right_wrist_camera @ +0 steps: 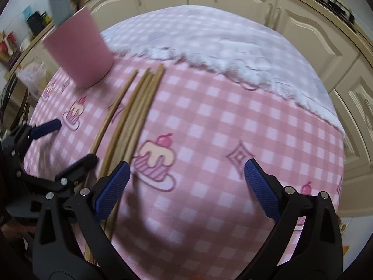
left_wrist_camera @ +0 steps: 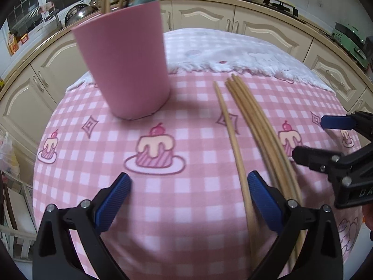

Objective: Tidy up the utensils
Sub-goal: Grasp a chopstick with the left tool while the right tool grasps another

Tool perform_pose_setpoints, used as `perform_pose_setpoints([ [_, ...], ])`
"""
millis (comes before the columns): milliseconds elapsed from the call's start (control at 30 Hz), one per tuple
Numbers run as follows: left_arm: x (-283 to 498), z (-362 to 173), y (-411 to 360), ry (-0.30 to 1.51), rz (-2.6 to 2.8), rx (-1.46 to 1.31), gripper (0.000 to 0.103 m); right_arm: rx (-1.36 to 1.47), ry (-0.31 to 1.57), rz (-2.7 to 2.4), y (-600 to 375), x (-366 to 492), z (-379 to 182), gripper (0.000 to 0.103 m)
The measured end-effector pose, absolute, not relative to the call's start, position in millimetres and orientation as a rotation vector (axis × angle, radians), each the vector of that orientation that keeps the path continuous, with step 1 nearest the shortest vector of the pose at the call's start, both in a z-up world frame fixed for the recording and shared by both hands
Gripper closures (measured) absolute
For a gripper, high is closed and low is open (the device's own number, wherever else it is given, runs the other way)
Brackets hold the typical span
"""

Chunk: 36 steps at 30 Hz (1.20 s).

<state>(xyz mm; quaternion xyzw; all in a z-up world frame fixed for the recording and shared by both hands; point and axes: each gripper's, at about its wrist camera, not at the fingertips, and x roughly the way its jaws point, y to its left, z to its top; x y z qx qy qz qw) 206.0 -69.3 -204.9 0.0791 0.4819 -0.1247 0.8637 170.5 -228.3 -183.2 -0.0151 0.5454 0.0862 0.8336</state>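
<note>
cup: matt pink plastic | chopsticks: smooth wood | blanket: soft fleece cloth

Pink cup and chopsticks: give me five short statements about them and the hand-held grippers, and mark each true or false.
1. The pink cup stands upright on the checked cloth. True.
2. The cup is empty. False: utensils stick out of its top.
3. The loose chopsticks lie on the cloth to the right of the cup. True.
4. The left hand-held gripper is shut on a chopstick. False: its jaws stand wide apart, holding nothing.
5. The right hand-held gripper grips the cup. False: it is open and apart from the cup.
</note>
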Motion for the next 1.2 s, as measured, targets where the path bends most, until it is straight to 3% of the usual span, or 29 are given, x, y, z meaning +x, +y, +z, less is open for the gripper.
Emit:
perform_pose_setpoints([
  [733,215.1,-202.2,-65.4,1.011,-0.326,0.291,0.004,-0.048,1.244,0.086,-211.8,175.8,-183.9,0.008],
  [800,222.4,-201.6,-67.7,1.022,-0.329,0.305,0.004,-0.054,1.256,0.092,-205.8,180.4,-182.3,0.012],
  [867,228.7,-200.6,-71.5,1.028,-0.334,0.326,0.004,-0.074,1.26,0.082,-199.5,185.5,-182.8,0.027],
  [933,233.3,-199.8,-75.6,1.036,-0.342,0.345,0.004,-0.072,1.261,0.078,-195.3,194.8,-182.0,0.029],
  [1000,238.4,-199.6,-80.0,1.052,-0.365,0.348,0.006,-0.057,1.264,0.08,-194.2,200.8,-180.3,0.037],
  [1100,246.3,-200.7,-84.8,1.098,-0.422,0.301,0.021,-0.047,1.261,0.07,-193.5,208.1,-178.8,0.044],
  [1167,249.4,-198.5,-92.8,1.093,-0.447,0.303,0.034,-0.041,1.251,0.072,-192.5,212.3,-178.5,0.061],
  [1200,249.6,-197.3,-96.4,1.088,-0.462,0.308,0.048,-0.041,1.24,0.075,-192.8,214.3,-177.8,0.069],
])
